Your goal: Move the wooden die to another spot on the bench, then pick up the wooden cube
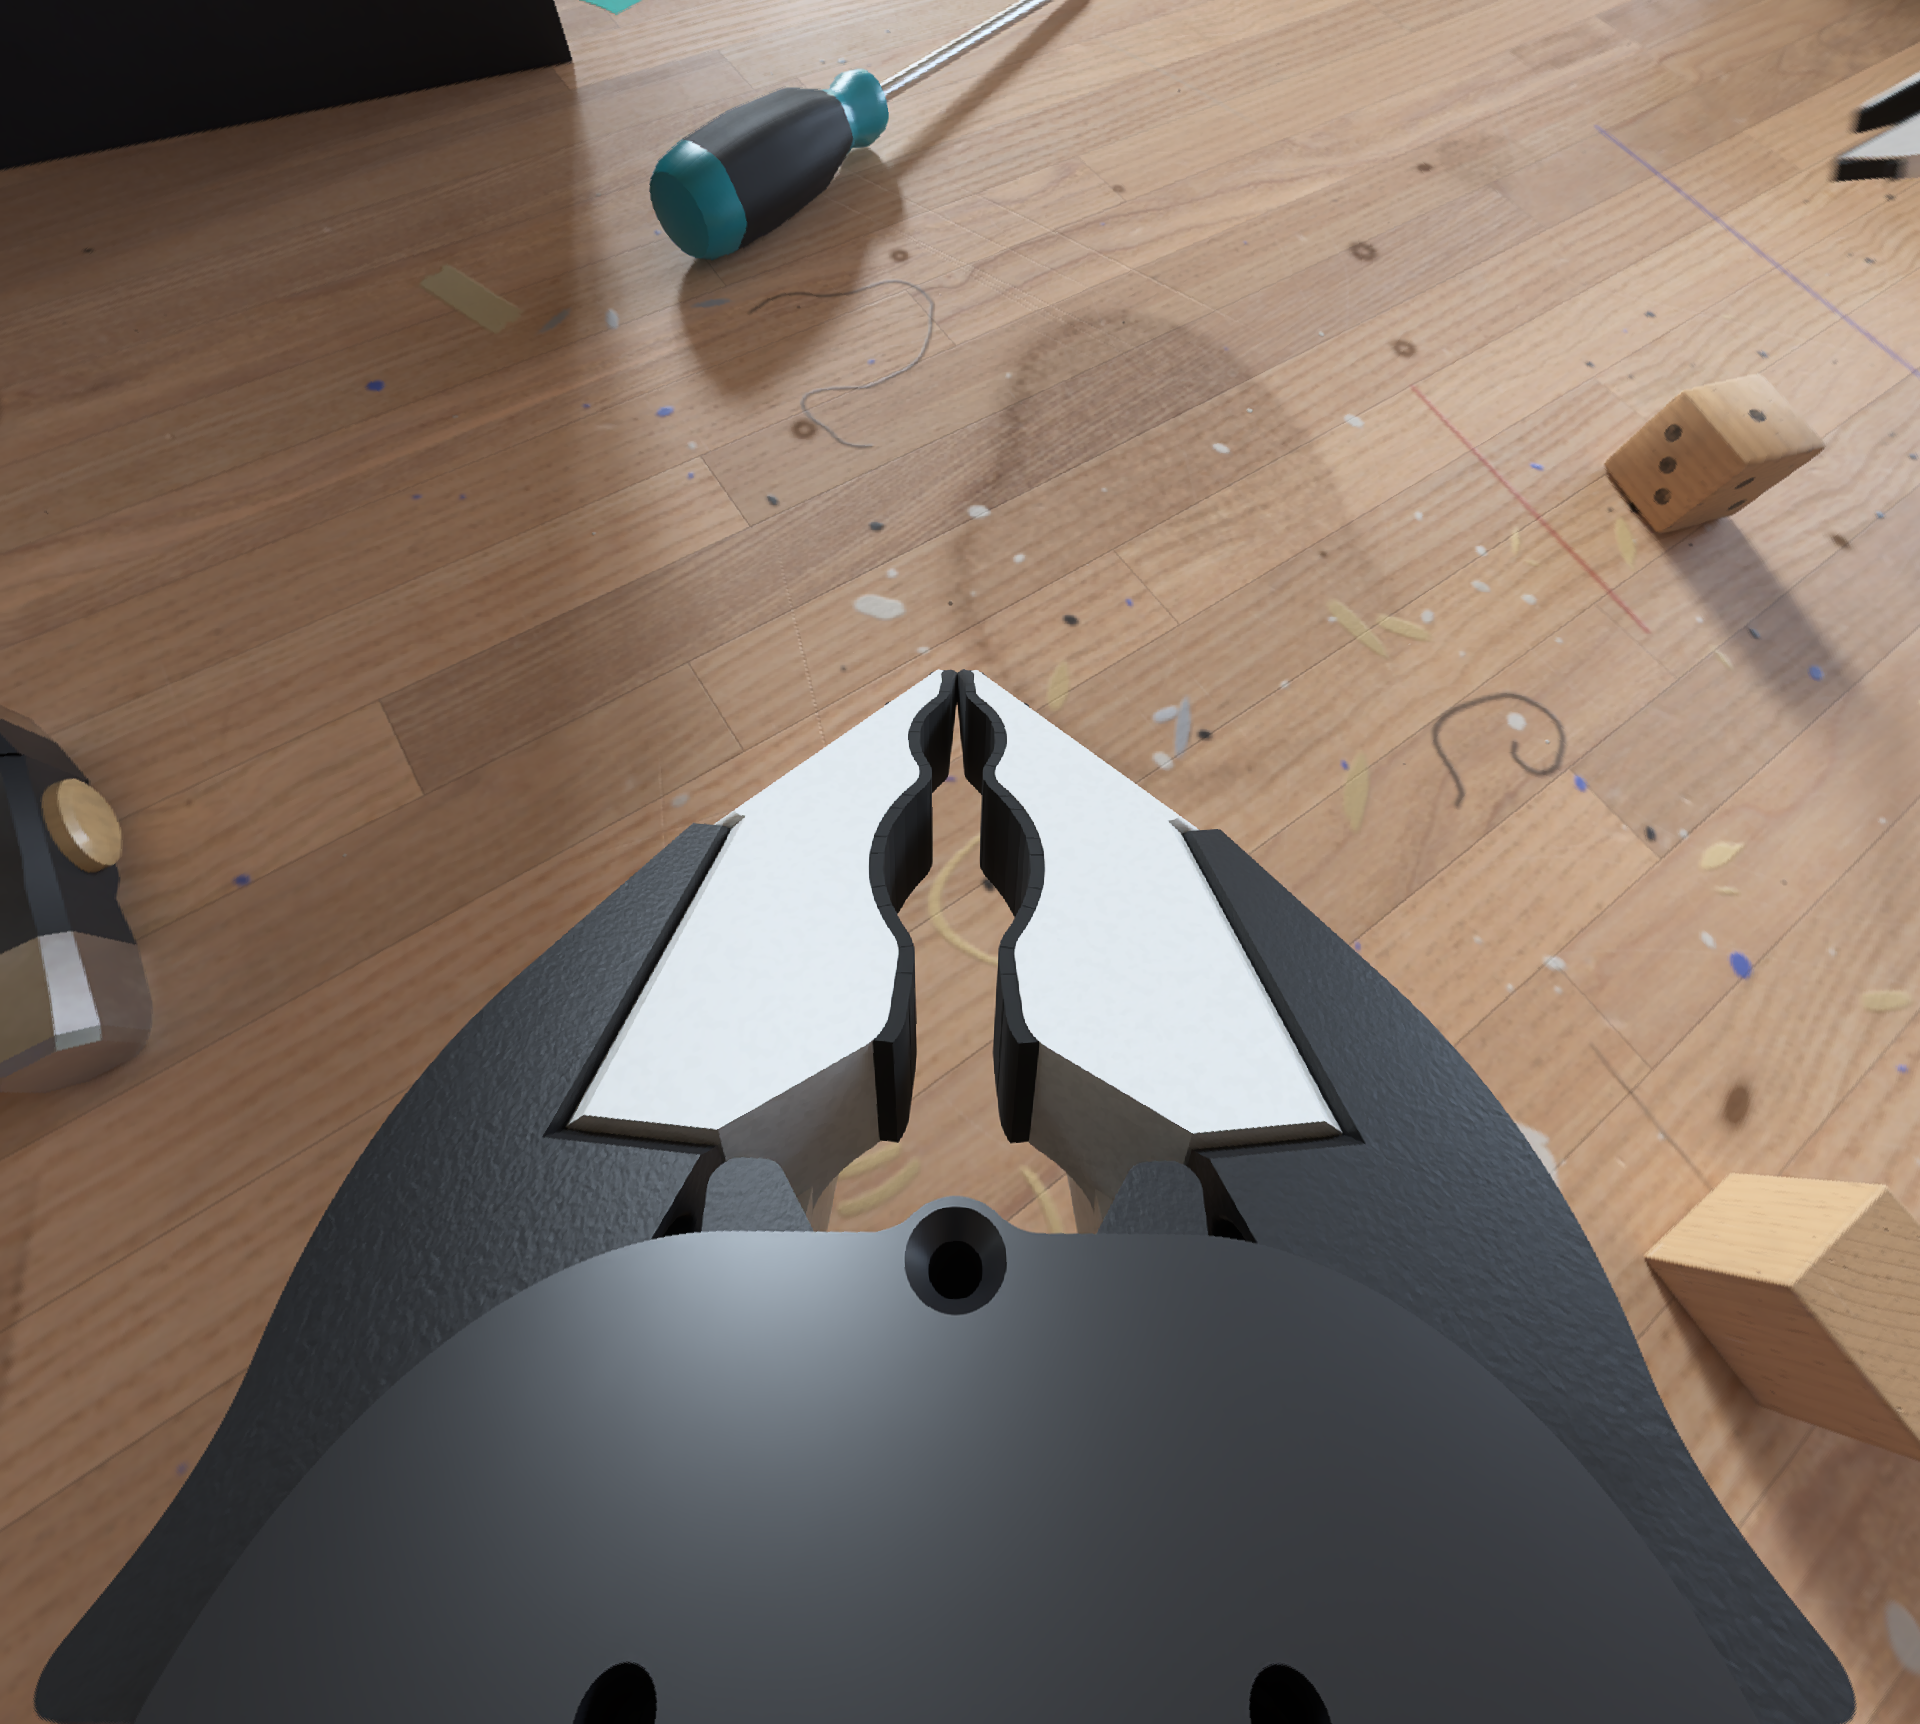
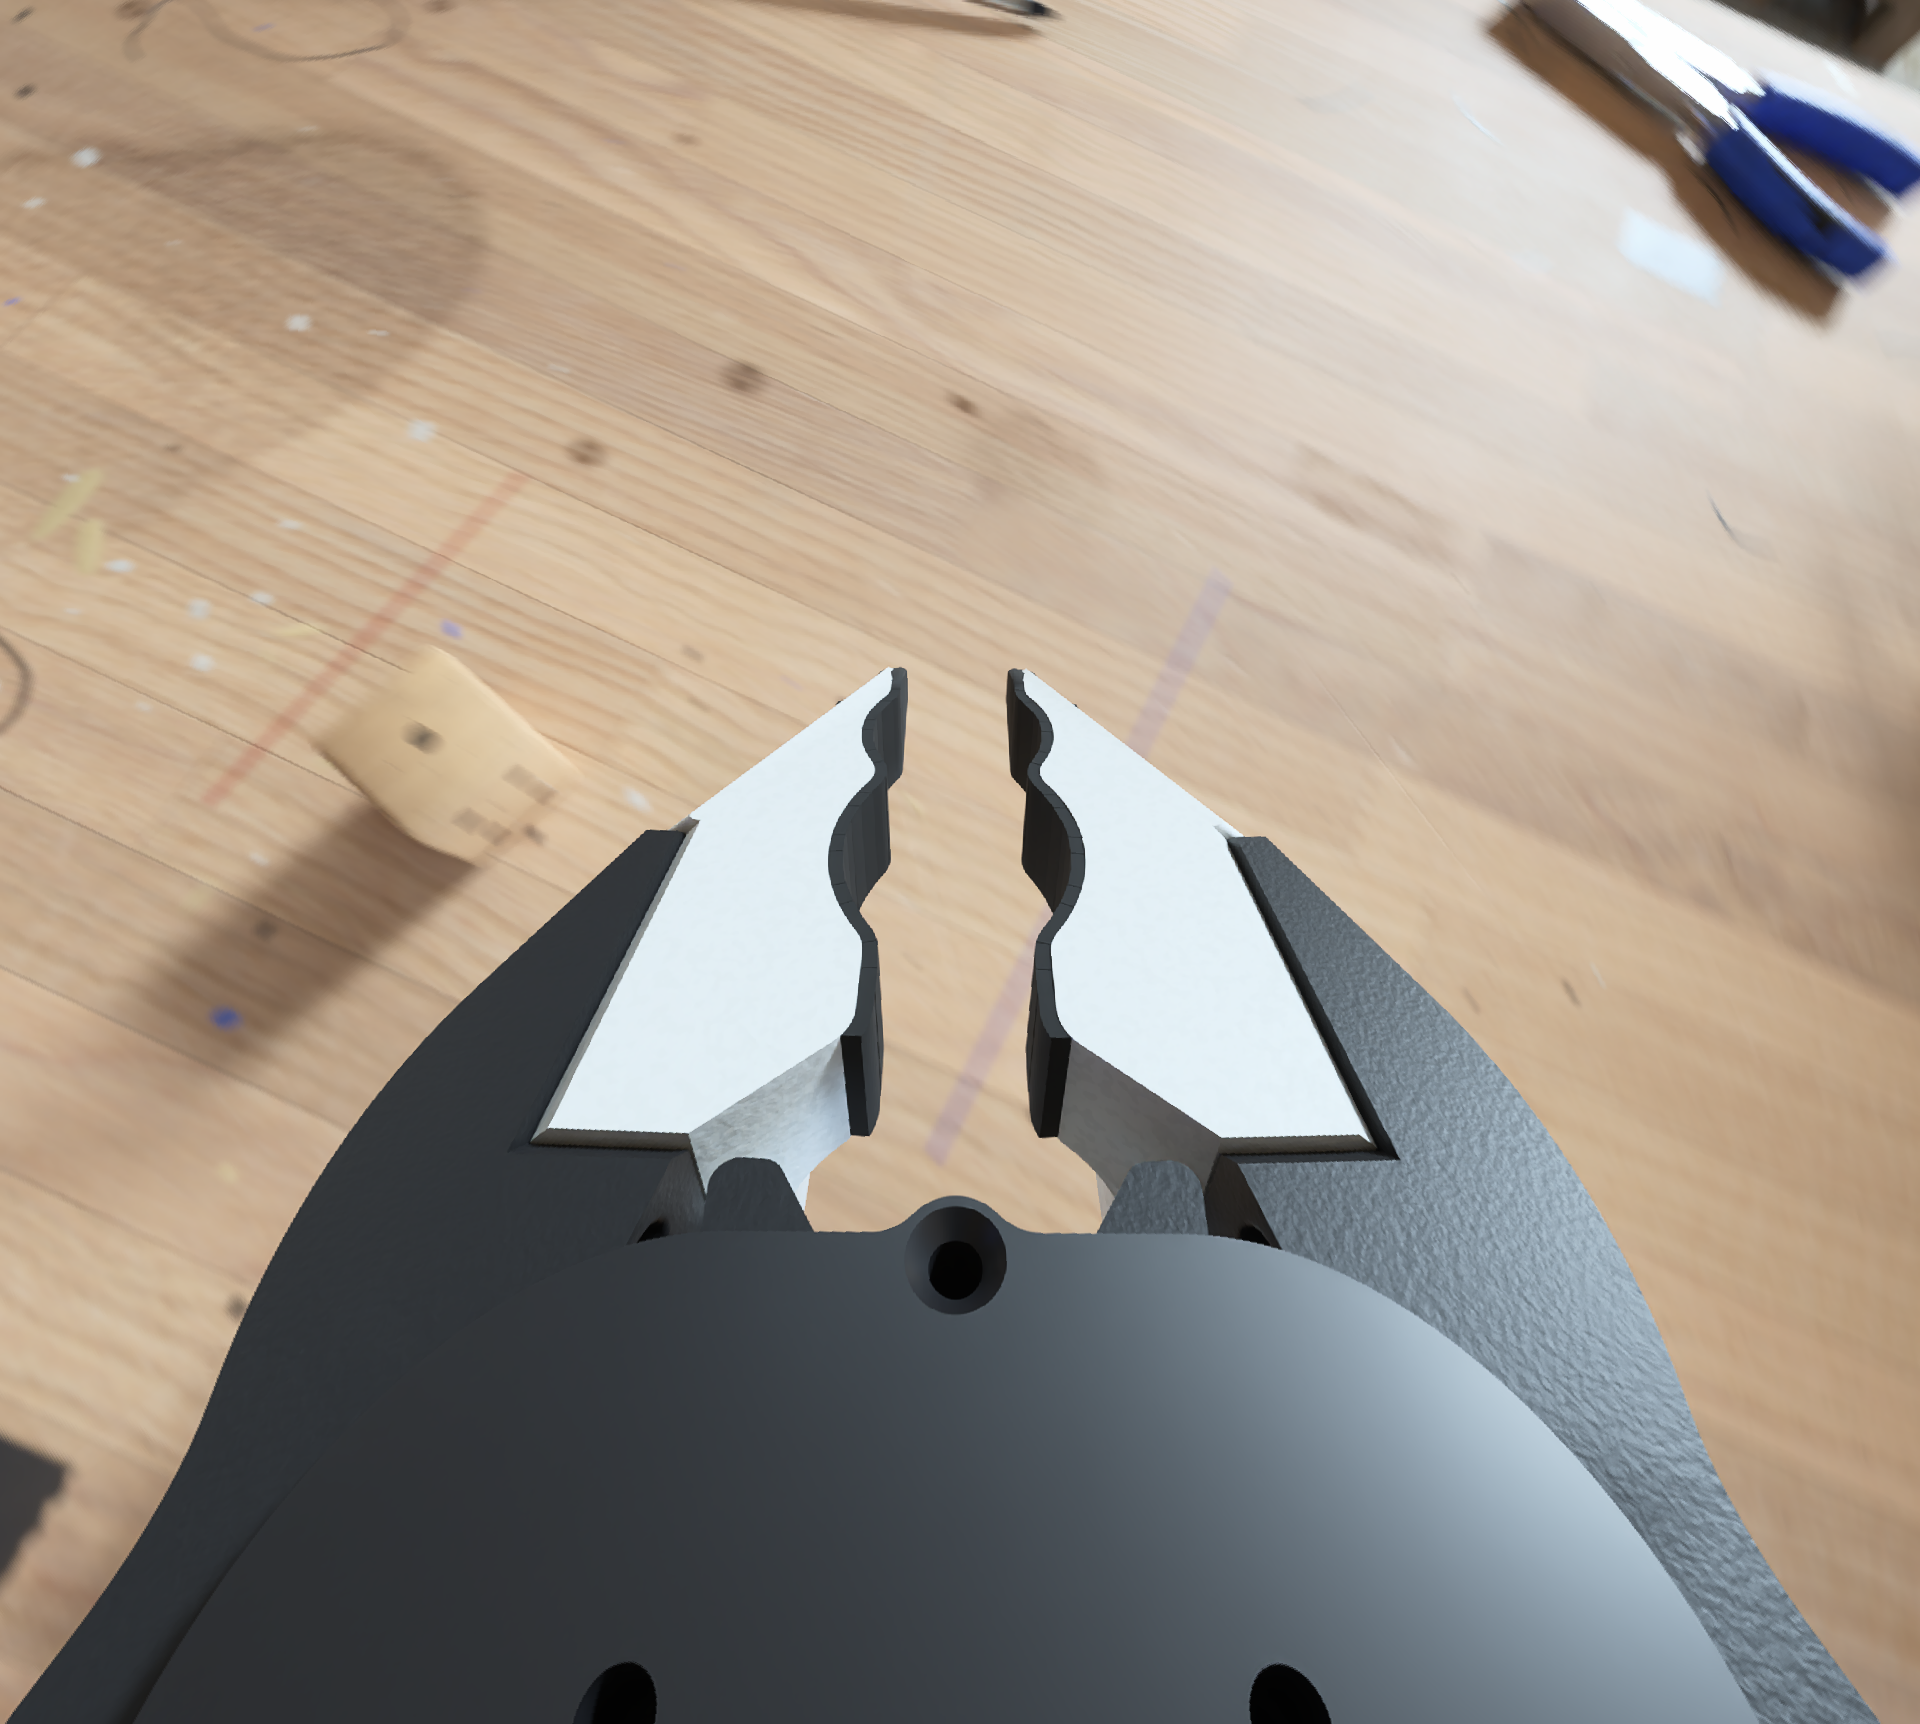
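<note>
Left tongs (image 1: 954, 679) hover over the worktop (image 1: 1143, 199) with their tips pressed together, gripping nothing. Ahead to their left lies a teal-and-black screwdriver (image 1: 790, 147). Further right, the wooden die (image 1: 1709, 453) rests tilted on the boards, well apart from the tongs, and the wooden cube (image 1: 1808, 1300) sits near the lower right edge. Right tongs (image 2: 956, 682) stand slightly apart and empty, the die just left of them, blurred, with blue-handled pliers (image 2: 1797, 168) far to the right.
</note>
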Robot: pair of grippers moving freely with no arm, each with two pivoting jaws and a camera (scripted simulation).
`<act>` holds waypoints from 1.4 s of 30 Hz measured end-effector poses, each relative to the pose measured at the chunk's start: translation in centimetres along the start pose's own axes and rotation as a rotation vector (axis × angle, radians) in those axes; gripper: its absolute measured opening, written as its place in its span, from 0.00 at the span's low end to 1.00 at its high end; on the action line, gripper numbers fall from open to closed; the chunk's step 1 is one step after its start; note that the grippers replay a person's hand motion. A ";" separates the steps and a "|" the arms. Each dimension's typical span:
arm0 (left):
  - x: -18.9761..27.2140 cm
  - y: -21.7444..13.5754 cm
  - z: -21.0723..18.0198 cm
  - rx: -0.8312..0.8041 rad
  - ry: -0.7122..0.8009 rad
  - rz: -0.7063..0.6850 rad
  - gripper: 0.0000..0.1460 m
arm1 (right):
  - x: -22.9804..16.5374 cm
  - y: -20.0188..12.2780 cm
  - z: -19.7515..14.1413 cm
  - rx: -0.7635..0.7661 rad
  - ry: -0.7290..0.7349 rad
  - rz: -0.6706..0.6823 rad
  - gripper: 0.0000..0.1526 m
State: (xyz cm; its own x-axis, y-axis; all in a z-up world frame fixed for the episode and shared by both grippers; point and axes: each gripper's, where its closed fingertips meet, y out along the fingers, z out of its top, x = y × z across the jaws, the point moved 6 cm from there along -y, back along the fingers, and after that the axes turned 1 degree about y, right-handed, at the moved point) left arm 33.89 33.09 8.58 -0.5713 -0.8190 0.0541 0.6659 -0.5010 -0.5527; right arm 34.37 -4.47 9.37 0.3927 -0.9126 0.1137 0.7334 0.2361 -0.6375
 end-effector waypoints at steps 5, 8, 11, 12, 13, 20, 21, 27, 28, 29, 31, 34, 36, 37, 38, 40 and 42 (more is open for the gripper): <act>-0.1 -0.1 -0.1 0.006 0.002 0.009 0.00 | -8.0 4.1 4.3 -0.023 -0.228 0.051 0.13; -0.2 -0.3 0.1 0.020 -0.012 0.003 0.00 | -10.0 4.7 5.2 -0.014 -0.265 0.091 0.12; 0.0 -0.4 0.3 0.028 -0.011 -0.009 0.00 | -9.6 3.8 5.2 0.007 -0.265 0.107 0.12; 0.2 -0.4 0.4 0.028 -0.006 -0.014 0.00 | -9.4 3.4 5.1 0.016 -0.264 0.129 0.12; 0.4 -0.3 0.4 0.026 -0.001 -0.019 0.00 | -9.0 2.9 4.9 0.014 -0.269 0.163 0.13; 1.3 0.5 0.2 -0.007 0.030 -0.042 0.00 | -7.3 -0.2 3.4 -0.141 -0.533 0.373 0.44; 1.3 0.5 0.2 -0.009 0.028 -0.046 0.00 | -7.4 -0.3 2.9 -0.178 -0.587 0.409 0.45; 1.5 0.7 0.0 -0.011 0.029 -0.057 0.00 | -8.8 1.7 0.6 -0.400 -0.710 0.513 0.28; 1.6 0.6 0.1 -0.008 0.029 -0.058 0.00 | -8.9 1.8 0.8 -0.387 -0.684 0.529 0.21; 1.6 0.5 0.1 -0.001 0.028 -0.059 0.00 | -9.0 1.8 1.1 -0.373 -0.659 0.534 0.21; 1.6 0.3 0.2 0.013 0.026 -0.056 0.00 | -8.7 1.0 2.2 -0.308 -0.583 0.542 0.21; 1.5 0.2 0.3 0.022 0.022 -0.052 0.00 | -5.2 -1.5 5.8 -0.151 -0.424 0.468 0.21; 1.4 0.3 0.3 0.014 0.019 -0.052 0.00 | -0.4 -2.8 8.7 -0.045 -0.276 0.306 0.21; 1.4 0.4 0.2 0.008 0.019 -0.055 0.00 | 2.5 -3.0 9.6 -0.017 -0.209 0.227 0.21; 1.5 0.5 0.2 0.003 0.021 -0.057 0.00 | 5.2 -2.7 10.2 -0.029 -0.155 0.169 0.21; 1.6 0.8 0.1 -0.006 0.030 -0.058 0.00 | 10.3 -0.6 10.5 -0.109 -0.062 0.074 0.21; 1.7 0.9 0.1 -0.012 0.038 -0.057 0.00 | 14.4 2.6 9.8 -0.214 0.013 0.021 0.21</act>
State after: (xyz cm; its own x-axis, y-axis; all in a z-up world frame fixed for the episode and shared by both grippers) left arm 33.55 31.21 8.25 -0.6265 -0.7775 0.0543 0.6260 -0.5435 -0.5593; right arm 47.37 -13.69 16.77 0.3982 -0.9129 0.0898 0.5903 0.1801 -0.7869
